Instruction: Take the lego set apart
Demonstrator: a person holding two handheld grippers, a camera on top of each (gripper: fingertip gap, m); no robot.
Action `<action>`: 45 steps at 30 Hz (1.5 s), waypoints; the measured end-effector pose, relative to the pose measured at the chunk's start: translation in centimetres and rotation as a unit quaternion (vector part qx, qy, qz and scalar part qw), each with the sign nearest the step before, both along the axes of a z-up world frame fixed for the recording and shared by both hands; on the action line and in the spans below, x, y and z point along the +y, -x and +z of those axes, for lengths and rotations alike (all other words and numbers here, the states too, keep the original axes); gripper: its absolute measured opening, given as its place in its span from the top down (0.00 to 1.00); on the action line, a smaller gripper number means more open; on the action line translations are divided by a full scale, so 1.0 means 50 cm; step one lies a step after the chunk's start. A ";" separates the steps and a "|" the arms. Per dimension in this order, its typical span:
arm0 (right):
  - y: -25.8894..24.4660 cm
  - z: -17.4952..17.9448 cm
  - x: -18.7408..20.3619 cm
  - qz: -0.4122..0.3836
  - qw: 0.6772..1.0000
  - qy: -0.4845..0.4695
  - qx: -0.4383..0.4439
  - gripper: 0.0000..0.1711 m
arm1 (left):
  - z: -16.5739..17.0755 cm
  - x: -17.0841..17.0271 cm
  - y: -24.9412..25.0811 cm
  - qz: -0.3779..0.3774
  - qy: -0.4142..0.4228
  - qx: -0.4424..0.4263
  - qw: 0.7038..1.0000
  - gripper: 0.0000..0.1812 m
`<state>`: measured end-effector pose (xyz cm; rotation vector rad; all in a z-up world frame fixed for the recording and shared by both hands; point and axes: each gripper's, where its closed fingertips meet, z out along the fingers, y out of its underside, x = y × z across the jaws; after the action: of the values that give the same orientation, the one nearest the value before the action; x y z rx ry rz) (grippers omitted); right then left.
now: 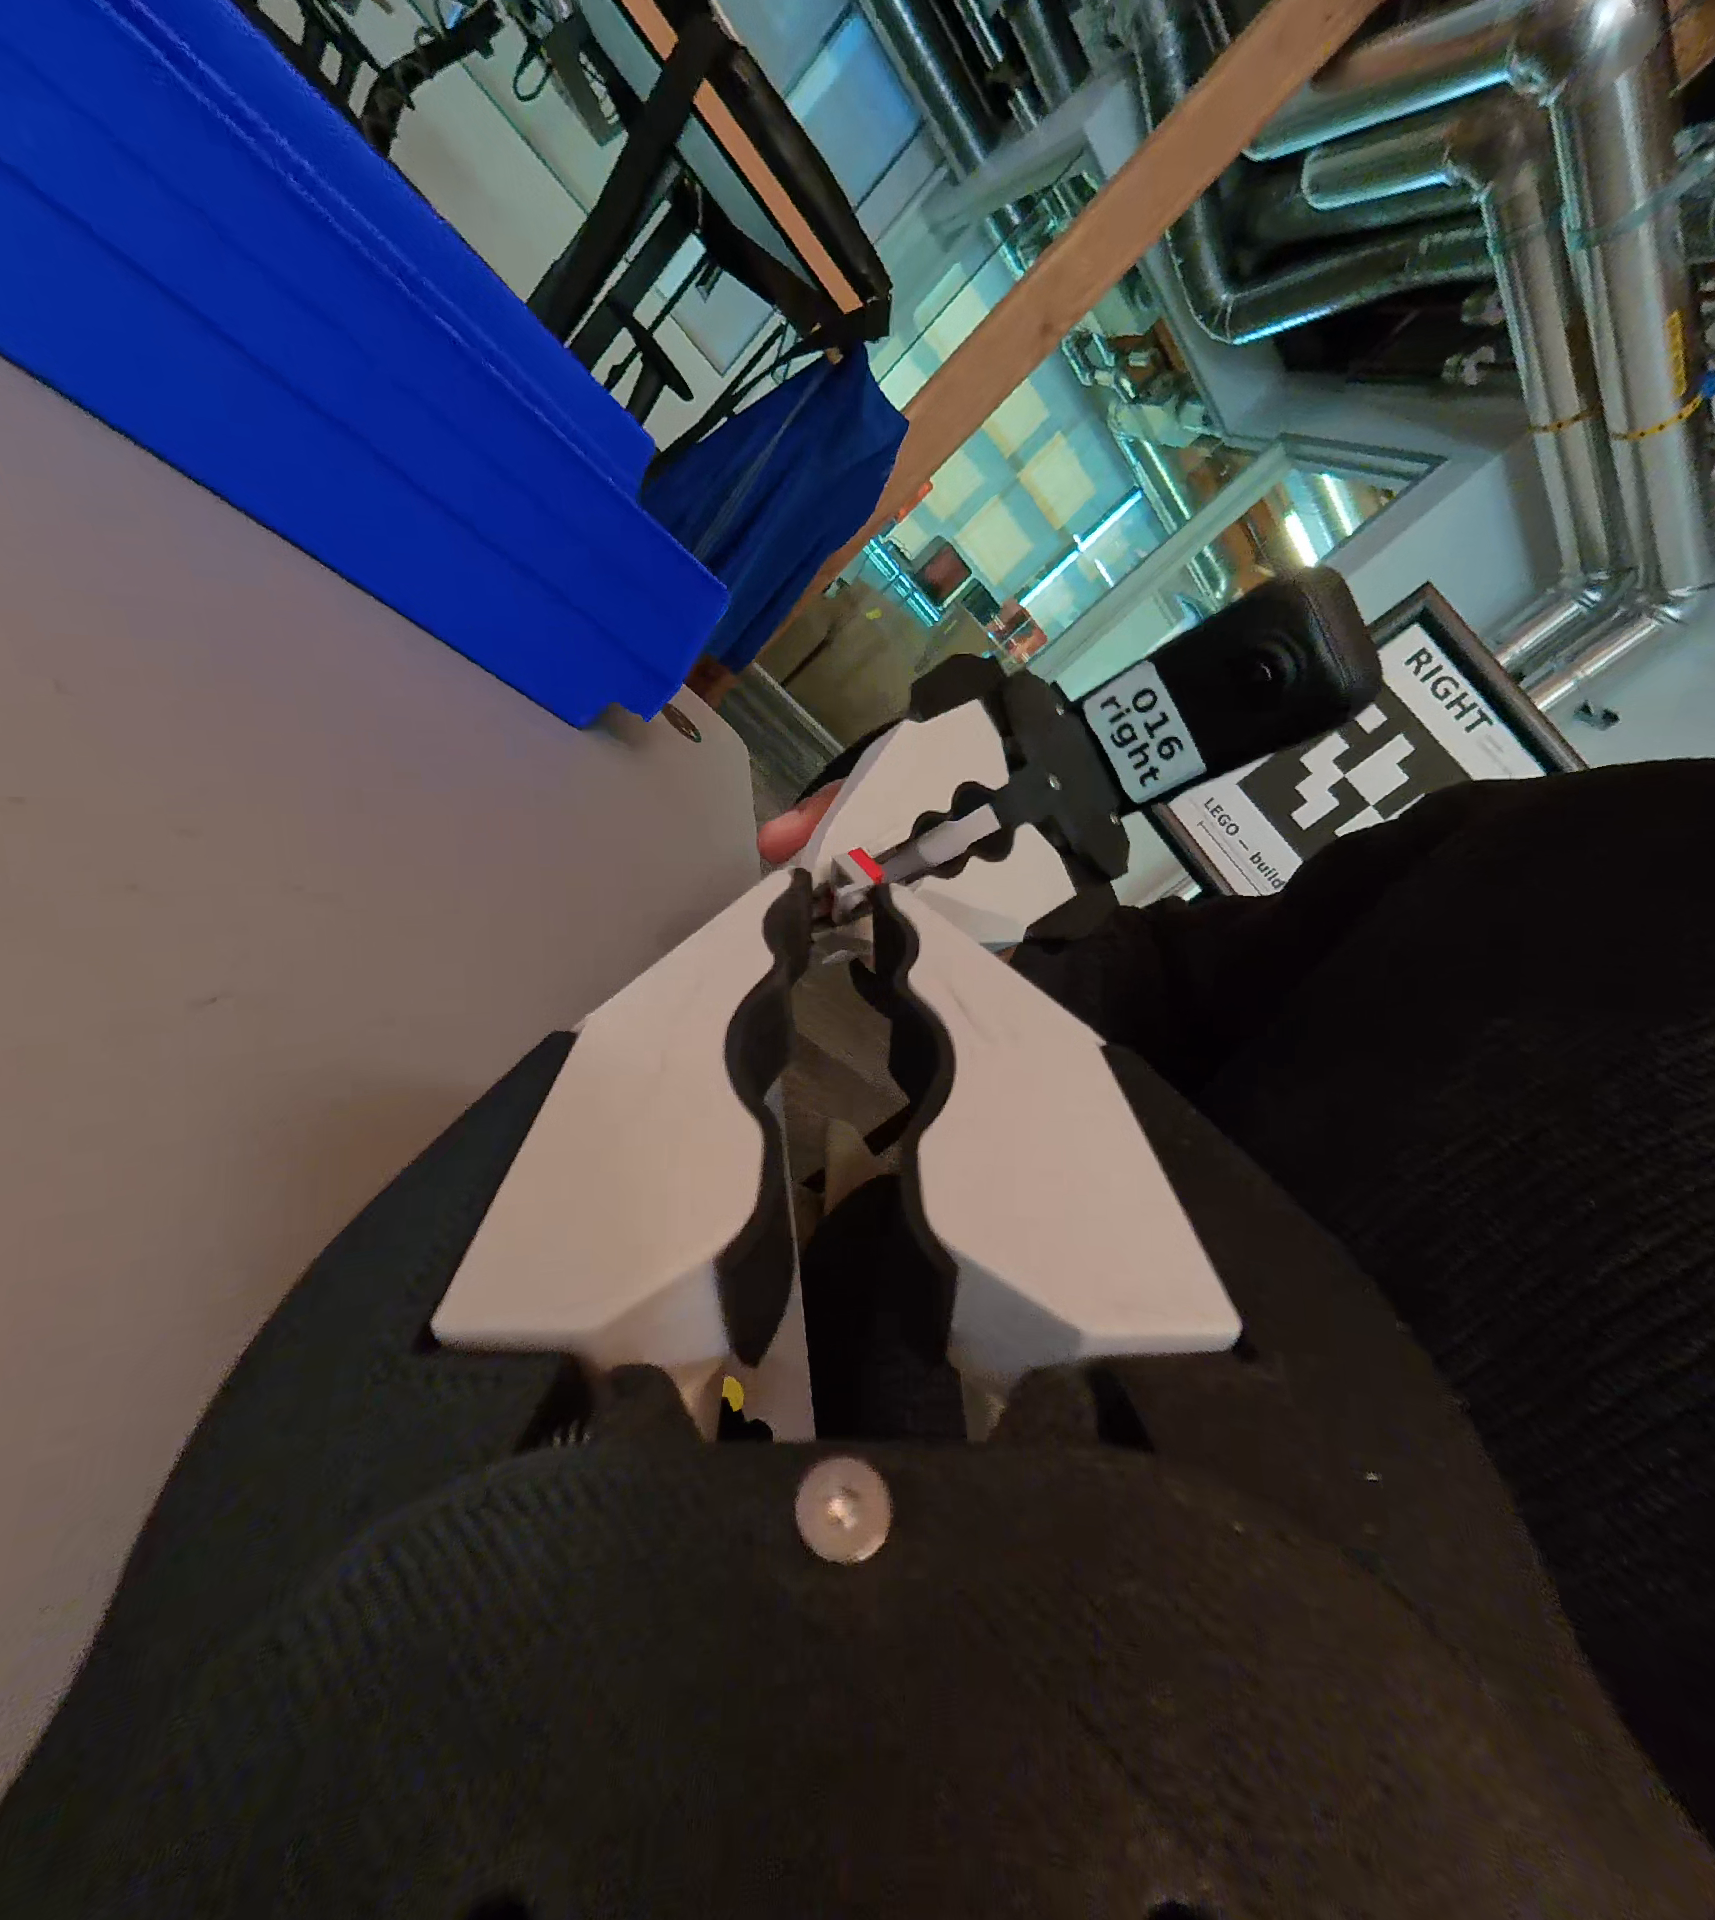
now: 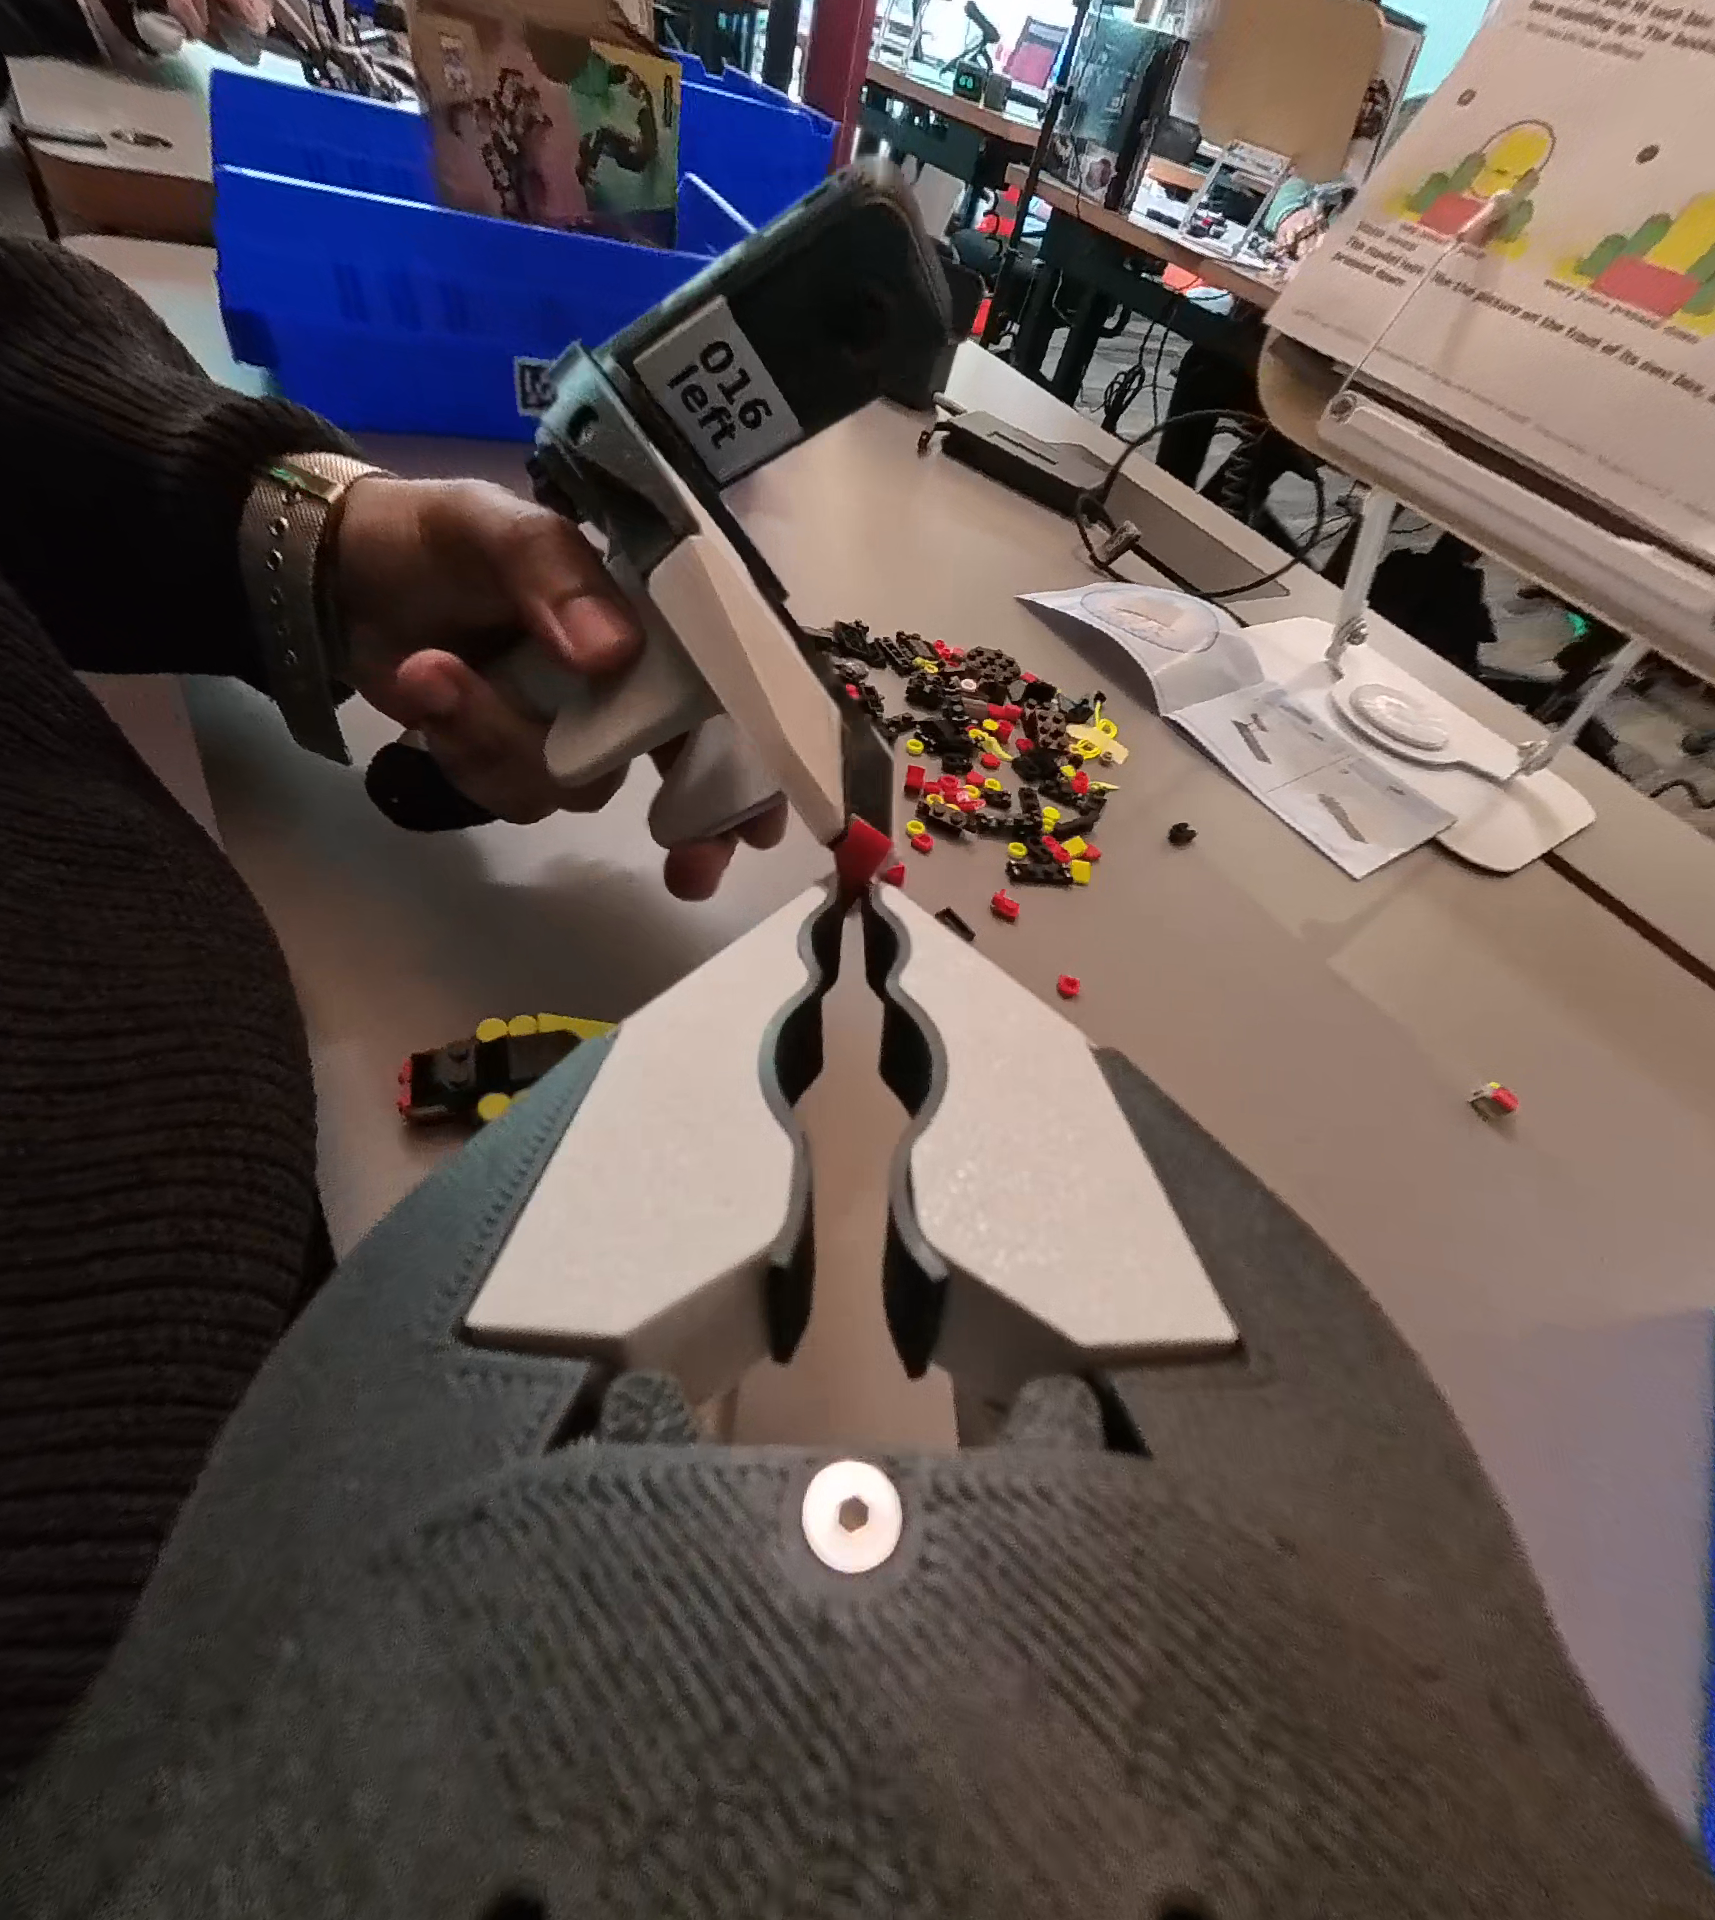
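Red and tiny, the piece [image 2: 861,850] hangs above the table [image 2: 1248,1039], pinched from both ends: left gripper [image 2: 848,821] and right gripper [image 2: 851,896] each have jaws clamped on it at the very tips. Such a shallow hold could let it snap free when pulled and fly into the loose bricks [image 2: 988,748] or off the edge. A part-built chunk [image 2: 489,1060] waits nearby.

I work in lab or workshop hall. Bare silver ducts [image 1: 1601,343] overhead, timber beam [image 1: 1092,260]. Long benches [image 2: 1071,135] with cables, gear behind my table [image 2: 1248,997]. Blue bins [image 2: 396,281], instruction sheet on stand [image 2: 1559,239], marker board [image 1: 1352,769].
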<state>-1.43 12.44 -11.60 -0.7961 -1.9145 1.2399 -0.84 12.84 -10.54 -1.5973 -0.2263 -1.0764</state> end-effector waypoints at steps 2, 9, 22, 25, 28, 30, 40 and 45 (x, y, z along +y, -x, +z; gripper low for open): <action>0.002 -0.003 0.002 -0.004 1.000 -0.013 0.006 0.99 | -0.004 0.001 0.002 0.002 0.005 -0.002 1.000 0.95; 0.003 -0.005 0.001 -0.002 1.000 -0.012 0.012 0.98 | -0.002 -0.002 -0.001 0.005 -0.002 0.035 0.999 0.98; -0.002 0.014 0.002 0.030 0.988 0.147 -0.032 0.95 | 0.012 -0.003 -0.003 0.010 -0.021 0.044 0.999 0.99; -0.007 0.029 -0.002 0.049 0.979 0.195 -0.040 0.99 | 0.022 -0.004 -0.005 0.002 -0.031 0.003 0.999 0.98; -0.004 0.039 0.006 0.041 0.975 0.215 -0.037 0.99 | 0.022 -0.004 -0.009 -0.004 -0.033 -0.003 0.999 0.98; -0.006 0.039 0.005 0.043 0.978 0.204 -0.031 0.99 | 0.027 -0.004 -0.010 -0.001 -0.036 -0.006 0.999 0.99; 0.001 0.028 0.014 -0.018 0.996 -0.023 0.079 0.88 | 0.024 -0.001 0.013 0.013 -0.023 -0.061 0.998 0.99; 0.006 0.022 0.015 -0.031 0.990 -0.084 0.105 0.90 | 0.009 0.003 0.004 -0.018 0.011 -0.135 0.991 0.99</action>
<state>-1.71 13.20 -10.47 -0.6084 -1.7812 1.0642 -1.01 12.97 -10.09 -1.4757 -0.3936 -1.3223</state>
